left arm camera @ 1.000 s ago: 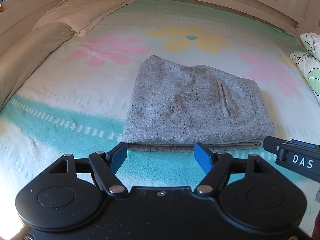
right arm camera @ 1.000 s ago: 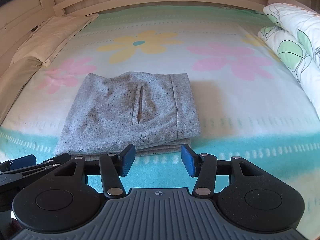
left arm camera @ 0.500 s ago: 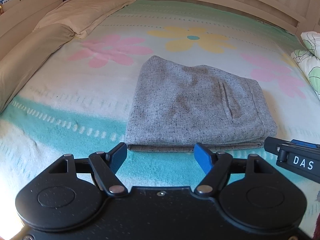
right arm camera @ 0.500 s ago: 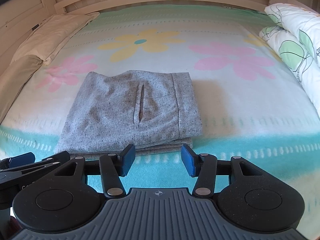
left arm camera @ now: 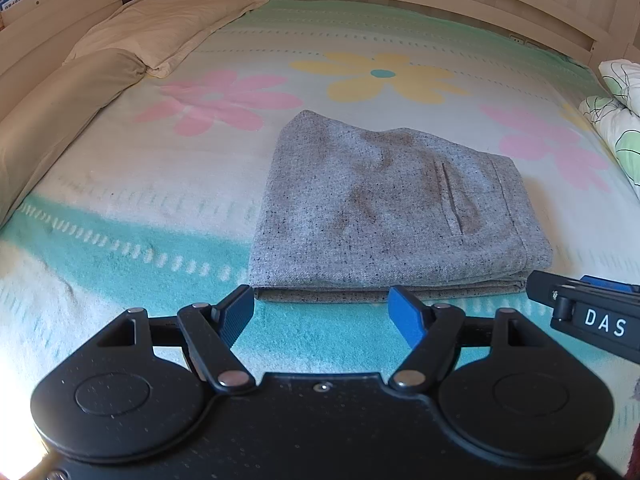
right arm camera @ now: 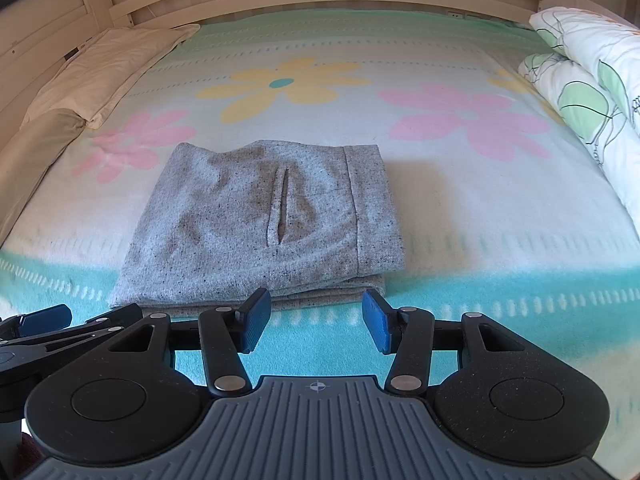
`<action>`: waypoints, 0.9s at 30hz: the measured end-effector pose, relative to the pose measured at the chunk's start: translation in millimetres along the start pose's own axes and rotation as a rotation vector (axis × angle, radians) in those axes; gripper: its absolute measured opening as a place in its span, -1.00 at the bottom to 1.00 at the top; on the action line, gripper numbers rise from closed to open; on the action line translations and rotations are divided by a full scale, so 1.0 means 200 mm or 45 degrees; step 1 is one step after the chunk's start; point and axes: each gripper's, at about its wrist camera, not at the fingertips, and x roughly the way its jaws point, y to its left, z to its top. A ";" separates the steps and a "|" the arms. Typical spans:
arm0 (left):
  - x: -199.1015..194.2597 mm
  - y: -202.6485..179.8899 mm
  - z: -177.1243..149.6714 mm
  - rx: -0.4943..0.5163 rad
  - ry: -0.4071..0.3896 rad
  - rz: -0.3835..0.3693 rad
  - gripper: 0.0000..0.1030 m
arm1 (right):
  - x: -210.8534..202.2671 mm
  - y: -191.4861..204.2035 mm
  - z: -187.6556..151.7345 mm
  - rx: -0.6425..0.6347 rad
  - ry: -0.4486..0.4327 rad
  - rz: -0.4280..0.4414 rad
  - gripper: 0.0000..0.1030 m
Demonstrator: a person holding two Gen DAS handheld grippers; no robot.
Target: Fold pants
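Pants (left arm camera: 392,208) lie folded; left gripper (left arm camera: 322,312) and right gripper (right arm camera: 316,320) angle down, jaws apart, empty

Speckled grey woven pants (left arm camera: 384,204) lie on a fuzzy matt blanket (left arm camera: 160,184).

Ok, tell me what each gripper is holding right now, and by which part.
Nothing is held. The left gripper and right gripper are open and empty, short of the folded speckled grey pants on the flowered blanket.

My left gripper (left arm camera: 321,312) and right gripper (right arm camera: 316,320) hover side by side, angled downward, jaws apart and empty
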 end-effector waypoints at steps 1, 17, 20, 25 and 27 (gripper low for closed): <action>0.00 0.00 0.00 0.000 0.000 0.000 0.46 | 0.00 0.00 0.00 0.000 0.000 -0.001 -0.04; 0.01 0.00 0.00 0.000 0.006 0.000 0.46 | 0.00 0.00 0.00 -0.014 0.004 0.001 -0.04; 0.01 0.00 0.00 0.002 0.006 0.000 0.46 | 0.00 0.00 0.00 -0.014 0.005 0.001 -0.04; 0.01 0.00 -0.01 0.003 0.010 0.001 0.46 | 0.00 0.00 0.00 -0.013 0.004 0.000 -0.04; 0.01 0.00 -0.01 0.007 0.012 0.005 0.46 | 0.00 0.00 0.00 -0.012 0.005 0.000 -0.04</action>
